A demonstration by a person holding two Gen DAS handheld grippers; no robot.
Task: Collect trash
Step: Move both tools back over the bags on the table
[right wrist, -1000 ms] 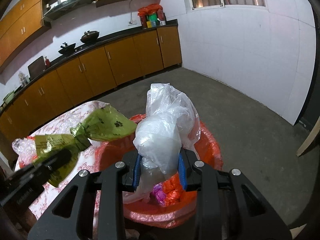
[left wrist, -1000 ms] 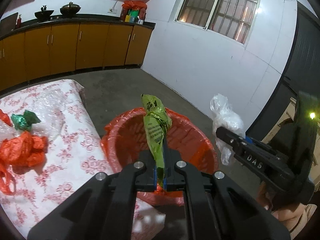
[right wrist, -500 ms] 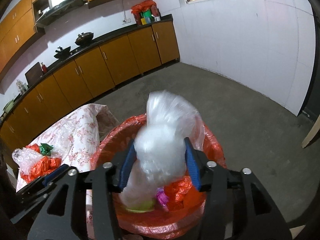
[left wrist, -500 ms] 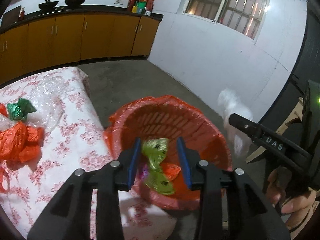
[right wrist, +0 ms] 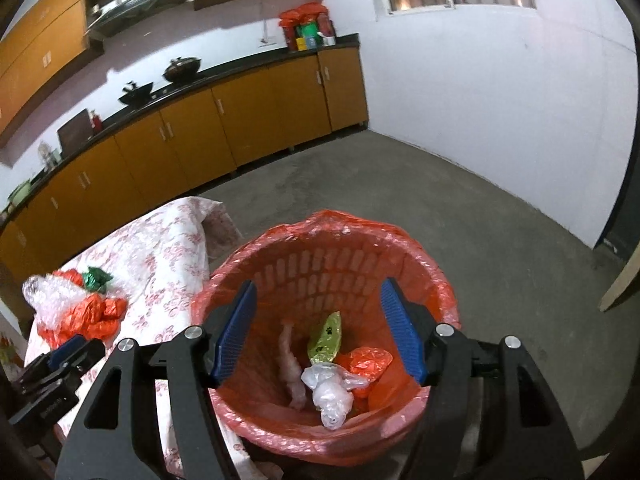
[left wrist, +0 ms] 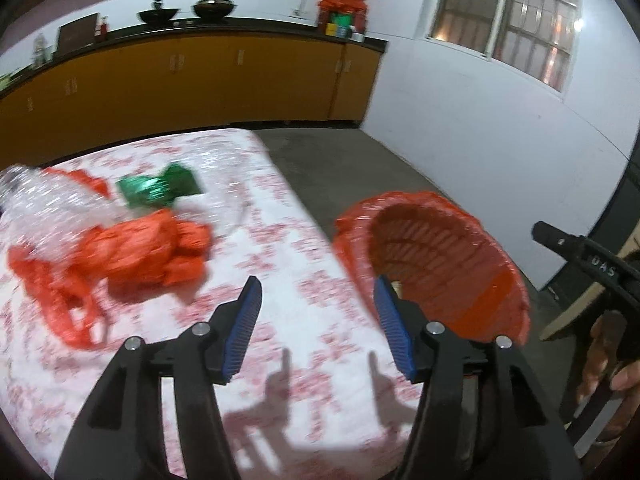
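Both claws stand apart with nothing between their blue pads, and both are opening further: the right gripper [right wrist: 318, 330] hangs directly over the red-lined trash basket [right wrist: 436, 276], framing its mouth, while the left gripper [left wrist: 316, 322] hovers over the floral tablecloth [left wrist: 280, 248] just left of the basket, its right finger crossing the basket's near rim in view, though contact cannot be told. Inside the basket, at the bottom, lies a crumpled clear plastic bag [right wrist: 330, 394], its long axis running from the near wall up toward the middle; touching its far end is a yellow-green wrapper [right wrist: 326, 338] with a paw print, standing tilted with its long axis pointing toward the far wall, and an orange scrap [right wrist: 366, 362] sits just right of both. Farther left of the basket, on the cloth, a crumpled orange bag [left wrist: 140, 252] sprawls with its long axis across the table, a sheet of bubble wrap [left wrist: 44, 204] against its far left side. Beyond it, away from the basket, a green foil wrapper [left wrist: 158, 190] lies crosswise, touching the orange bag's far edge.
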